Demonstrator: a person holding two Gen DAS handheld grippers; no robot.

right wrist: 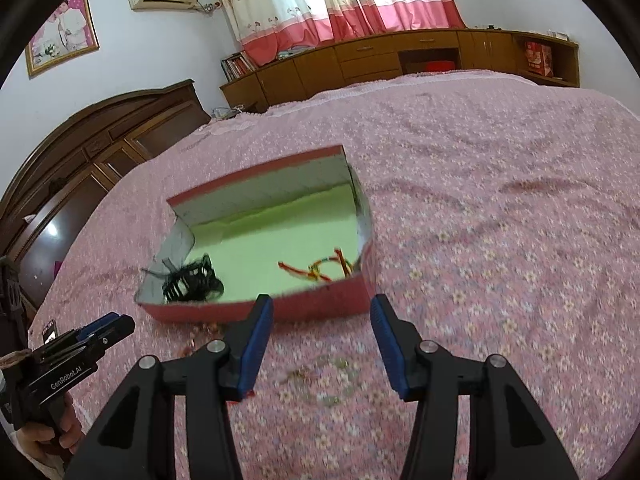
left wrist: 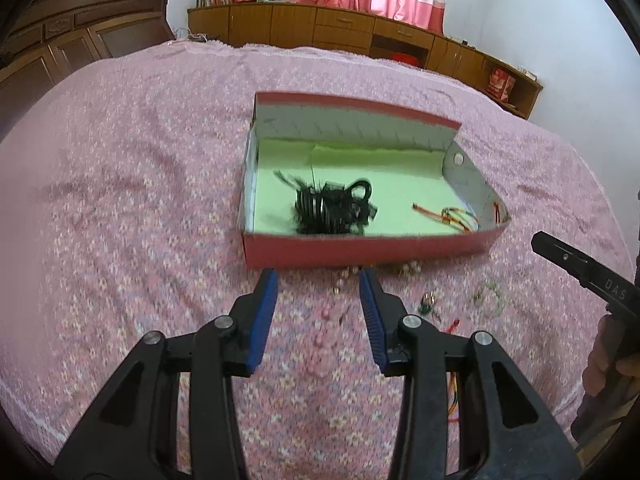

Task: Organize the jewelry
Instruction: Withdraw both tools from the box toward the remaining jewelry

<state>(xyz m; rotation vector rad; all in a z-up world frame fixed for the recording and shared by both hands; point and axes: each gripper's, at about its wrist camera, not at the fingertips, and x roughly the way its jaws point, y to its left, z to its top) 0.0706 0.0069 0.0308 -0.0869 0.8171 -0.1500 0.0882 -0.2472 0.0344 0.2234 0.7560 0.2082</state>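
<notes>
A red box (left wrist: 360,249) with a pale green lining lies open on the pink bedspread. Inside it are a pile of black hair clips (left wrist: 332,208) and a multicoloured cord bracelet (left wrist: 456,216). My left gripper (left wrist: 319,272) hangs open just short of the box's front wall, with nothing between its pads. A pink bead bracelet (left wrist: 320,340) lies on the bedspread below it. A small green piece (left wrist: 426,306) and a pale bead bracelet (left wrist: 490,298) lie to the right. My right gripper (right wrist: 321,300) is open and empty before the box (right wrist: 320,310), above a blurred pale bracelet (right wrist: 332,380).
The flowered pink bedspread (right wrist: 500,240) stretches wide on every side of the box. A loose coloured cord (left wrist: 454,396) lies under my left gripper's right finger. A dark wooden headboard (right wrist: 80,160) stands at the left, and low wooden cabinets (left wrist: 320,28) line the far wall.
</notes>
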